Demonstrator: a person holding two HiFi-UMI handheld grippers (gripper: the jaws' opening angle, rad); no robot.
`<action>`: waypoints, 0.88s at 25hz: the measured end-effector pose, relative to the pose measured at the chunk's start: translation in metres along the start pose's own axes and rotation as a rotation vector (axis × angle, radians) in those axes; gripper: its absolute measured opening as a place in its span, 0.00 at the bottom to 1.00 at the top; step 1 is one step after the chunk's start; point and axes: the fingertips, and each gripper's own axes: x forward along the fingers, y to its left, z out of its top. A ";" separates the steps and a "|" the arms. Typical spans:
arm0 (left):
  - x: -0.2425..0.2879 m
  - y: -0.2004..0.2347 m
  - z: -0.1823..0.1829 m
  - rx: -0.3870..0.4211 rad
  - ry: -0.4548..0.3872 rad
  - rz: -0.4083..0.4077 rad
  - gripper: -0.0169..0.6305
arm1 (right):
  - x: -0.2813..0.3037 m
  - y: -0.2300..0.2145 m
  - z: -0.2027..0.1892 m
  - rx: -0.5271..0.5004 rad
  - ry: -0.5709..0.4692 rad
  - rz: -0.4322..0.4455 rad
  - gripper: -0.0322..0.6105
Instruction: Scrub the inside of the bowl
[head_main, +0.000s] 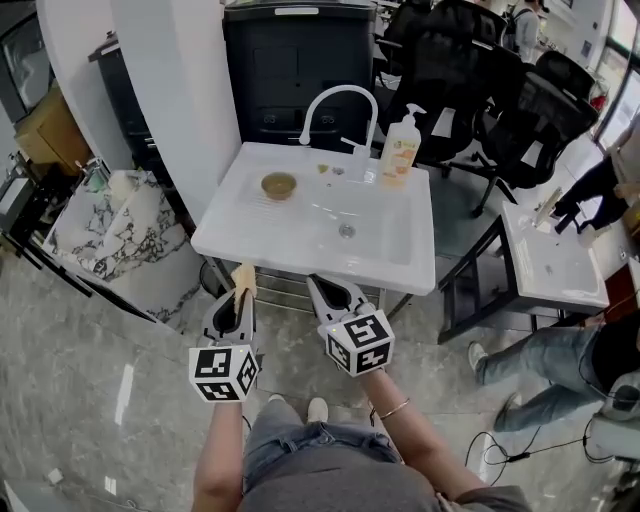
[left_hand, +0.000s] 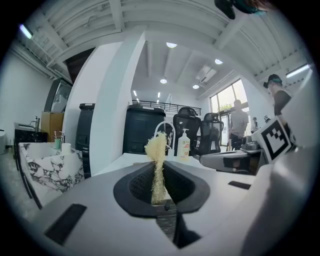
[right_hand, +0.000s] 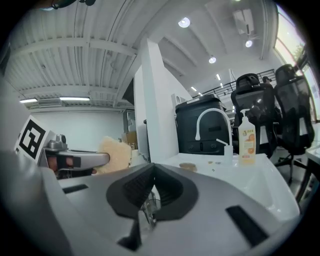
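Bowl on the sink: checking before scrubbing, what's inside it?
The bowl shows a brownish inside with no separate item visible; the rim covers its near inner wall.

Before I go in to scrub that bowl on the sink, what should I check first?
1. Scrubber clamped in the left gripper: ok.
2. Right gripper free to steady the bowl: ok, shut on nothing.
3. Bowl open side up on the left of the sink: ok.
4. Grippers at the bowl: not ok, both are short of the sink's front edge.
5. Water in the bowl: cannot tell.
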 end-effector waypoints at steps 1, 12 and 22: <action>0.001 0.001 0.002 -0.001 -0.004 0.002 0.10 | 0.001 -0.002 0.002 -0.005 0.001 -0.002 0.07; 0.030 0.030 0.010 0.005 -0.015 0.028 0.10 | 0.038 -0.016 0.004 -0.042 0.022 0.003 0.07; 0.120 0.099 0.013 -0.019 0.015 -0.021 0.10 | 0.137 -0.046 0.010 -0.088 0.067 -0.036 0.07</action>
